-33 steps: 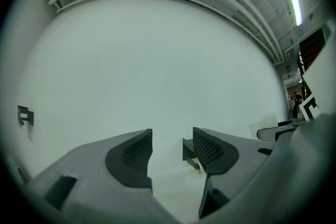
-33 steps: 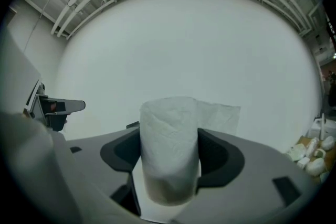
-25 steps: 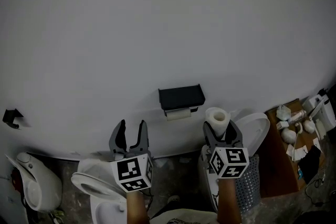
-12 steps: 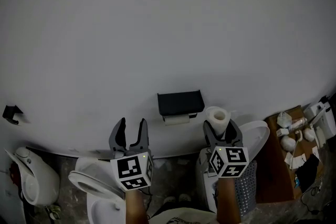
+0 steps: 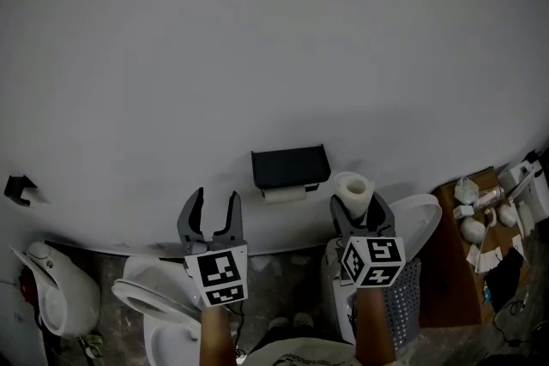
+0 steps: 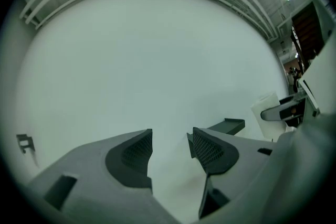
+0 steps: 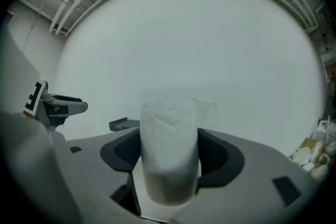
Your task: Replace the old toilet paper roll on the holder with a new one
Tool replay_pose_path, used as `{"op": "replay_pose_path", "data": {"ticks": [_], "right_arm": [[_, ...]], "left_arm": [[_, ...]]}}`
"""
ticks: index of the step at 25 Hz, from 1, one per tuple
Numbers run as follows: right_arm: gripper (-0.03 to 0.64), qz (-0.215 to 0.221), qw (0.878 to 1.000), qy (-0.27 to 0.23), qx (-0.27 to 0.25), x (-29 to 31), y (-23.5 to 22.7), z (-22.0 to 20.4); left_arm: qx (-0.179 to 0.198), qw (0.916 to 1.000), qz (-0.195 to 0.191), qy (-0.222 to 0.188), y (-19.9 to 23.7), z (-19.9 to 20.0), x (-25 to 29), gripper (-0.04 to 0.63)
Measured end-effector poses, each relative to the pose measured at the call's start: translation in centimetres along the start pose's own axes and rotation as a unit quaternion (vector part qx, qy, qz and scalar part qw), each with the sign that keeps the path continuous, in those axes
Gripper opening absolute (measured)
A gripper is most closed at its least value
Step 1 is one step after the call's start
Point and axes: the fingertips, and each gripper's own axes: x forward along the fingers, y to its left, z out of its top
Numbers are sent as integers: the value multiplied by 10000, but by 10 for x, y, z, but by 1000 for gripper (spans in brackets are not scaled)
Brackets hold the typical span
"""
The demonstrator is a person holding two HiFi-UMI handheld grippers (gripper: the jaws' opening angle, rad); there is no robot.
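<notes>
Wall (image 5: 257, 56) fills the head view; on it a black holder (image 5: 289, 165) carries a thin old roll (image 5: 284, 195) under its shelf, beyond both pairs of jaws. The left gripper (image 5: 215, 201) is spread wide. The left gripper view shows nothing between its jaws, and the holder lies past the right jaw. In the right gripper view, the right gripper (image 7: 169, 139) clamps a fat, white, embossed new roll (image 7: 168, 118) upright, its top rising above the jaws.
</notes>
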Motion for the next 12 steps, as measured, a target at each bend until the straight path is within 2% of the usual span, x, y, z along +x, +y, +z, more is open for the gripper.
{"op": "replay_pose_path", "data": {"ticks": [3, 6, 8, 12], "right_arm": [[302, -18, 10000, 27, -6, 1, -2, -2], [302, -62, 9999, 69, -50, 4, -5, -5], [302, -101, 9999, 106, -66, 5, -8, -7], [302, -147, 9998, 153, -51, 6, -10, -11]], "left_arm": [[648, 9977, 37, 181, -7, -6, 5, 239], [1396, 9898, 66, 282, -17, -8, 10, 238], [2045, 9781, 82, 372, -24, -10, 13, 239], [3277, 9428, 253, 562, -31, -19, 17, 239]]}}
